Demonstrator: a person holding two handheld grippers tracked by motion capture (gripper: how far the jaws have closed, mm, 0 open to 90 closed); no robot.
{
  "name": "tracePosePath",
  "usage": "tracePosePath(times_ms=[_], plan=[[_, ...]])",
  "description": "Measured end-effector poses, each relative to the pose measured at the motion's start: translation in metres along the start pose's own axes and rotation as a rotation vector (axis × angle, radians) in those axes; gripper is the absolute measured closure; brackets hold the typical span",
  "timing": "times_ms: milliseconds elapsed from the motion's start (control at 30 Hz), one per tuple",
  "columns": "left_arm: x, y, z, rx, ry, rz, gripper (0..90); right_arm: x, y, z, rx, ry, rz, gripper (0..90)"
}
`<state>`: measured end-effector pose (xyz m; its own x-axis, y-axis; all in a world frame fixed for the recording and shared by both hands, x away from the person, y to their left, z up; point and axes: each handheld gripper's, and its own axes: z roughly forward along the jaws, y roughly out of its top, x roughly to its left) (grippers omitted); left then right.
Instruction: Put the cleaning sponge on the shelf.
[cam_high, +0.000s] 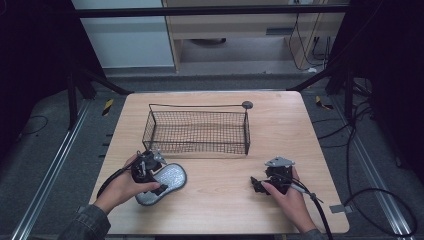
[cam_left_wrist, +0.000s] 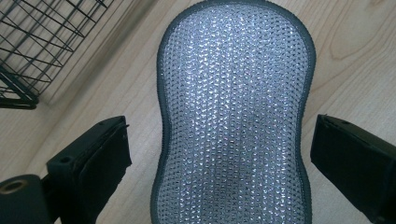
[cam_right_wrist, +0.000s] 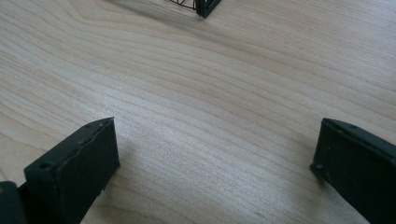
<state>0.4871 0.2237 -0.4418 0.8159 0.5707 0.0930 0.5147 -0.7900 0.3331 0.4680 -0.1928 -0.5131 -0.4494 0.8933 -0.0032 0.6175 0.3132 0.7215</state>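
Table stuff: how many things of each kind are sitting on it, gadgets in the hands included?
Silver scrub pad: 1
Black wire basket: 1
Hand-held grippers: 2, left hand-held gripper and right hand-held gripper, both open
Total: 4

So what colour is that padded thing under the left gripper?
The scrubbing pad is glittery silver mesh with a dark grey border, clearest in the left gripper view.
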Motion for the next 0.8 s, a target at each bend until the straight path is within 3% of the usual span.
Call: tracePosePath(times_ms=[233, 800], plan=[[0.000, -0.003, 0.002, -0.005, -0.009, -0.005, 3.9, 0.000, 0.000, 0.000, 0.000, 0.000, 0.000, 0.4], [-0.002, 0.000, 0.017, 0.063, -0.041, 0.022, 3.9, 0.000, 0.000, 0.000, 0.001, 0.000, 0.000, 0.4]])
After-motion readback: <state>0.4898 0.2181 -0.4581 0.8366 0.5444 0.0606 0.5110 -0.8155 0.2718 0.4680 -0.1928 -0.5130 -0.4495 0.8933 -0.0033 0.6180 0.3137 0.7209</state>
